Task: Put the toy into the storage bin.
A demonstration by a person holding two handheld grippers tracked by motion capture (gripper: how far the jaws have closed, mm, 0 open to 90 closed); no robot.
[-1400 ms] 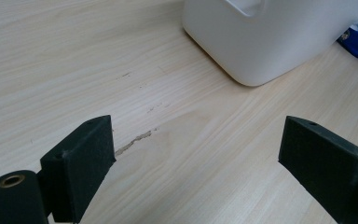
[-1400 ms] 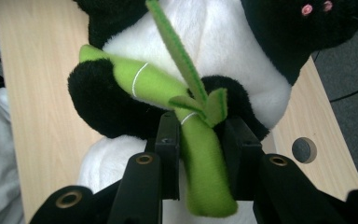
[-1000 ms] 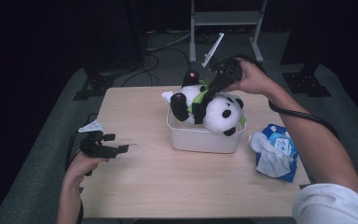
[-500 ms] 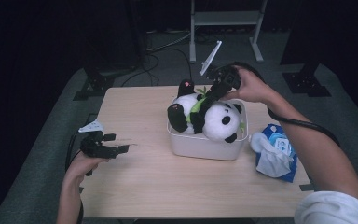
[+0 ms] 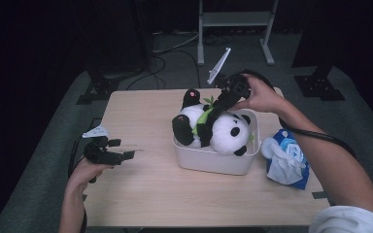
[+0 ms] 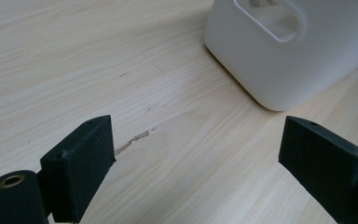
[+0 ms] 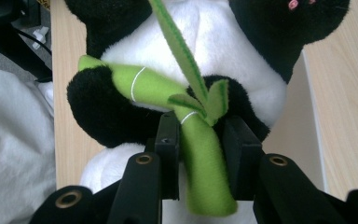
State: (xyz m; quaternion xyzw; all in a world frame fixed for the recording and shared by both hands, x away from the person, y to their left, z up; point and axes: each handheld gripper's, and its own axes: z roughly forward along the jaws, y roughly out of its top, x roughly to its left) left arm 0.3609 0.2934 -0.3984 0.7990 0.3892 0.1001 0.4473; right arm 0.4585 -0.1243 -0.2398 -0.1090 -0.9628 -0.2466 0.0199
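A black-and-white panda plush (image 5: 223,130) lies on its back in a white plastic bin (image 5: 213,164) at the table's middle right. It hugs a green felt bamboo stalk (image 7: 200,154). My right gripper (image 5: 210,118) reaches down from the far side and is shut on that stalk; in the right gripper view the pads (image 7: 168,140) press on both sides of it, against the panda's belly (image 7: 223,42). My left gripper (image 5: 126,154) rests low over the table's left edge, open and empty. In its own view the left gripper (image 6: 193,149) faces bare wood, with the bin's corner (image 6: 284,60) ahead.
A blue-and-white packet (image 5: 286,158) lies right of the bin near the table's right edge. A white paper tag (image 5: 95,131) sits by the left hand. Beyond the far edge are cables and a white stand (image 5: 233,22) on the floor.
The right gripper has come down and slightly nearer with the panda, which has settled lower into the bin. The left gripper has stayed where it was.
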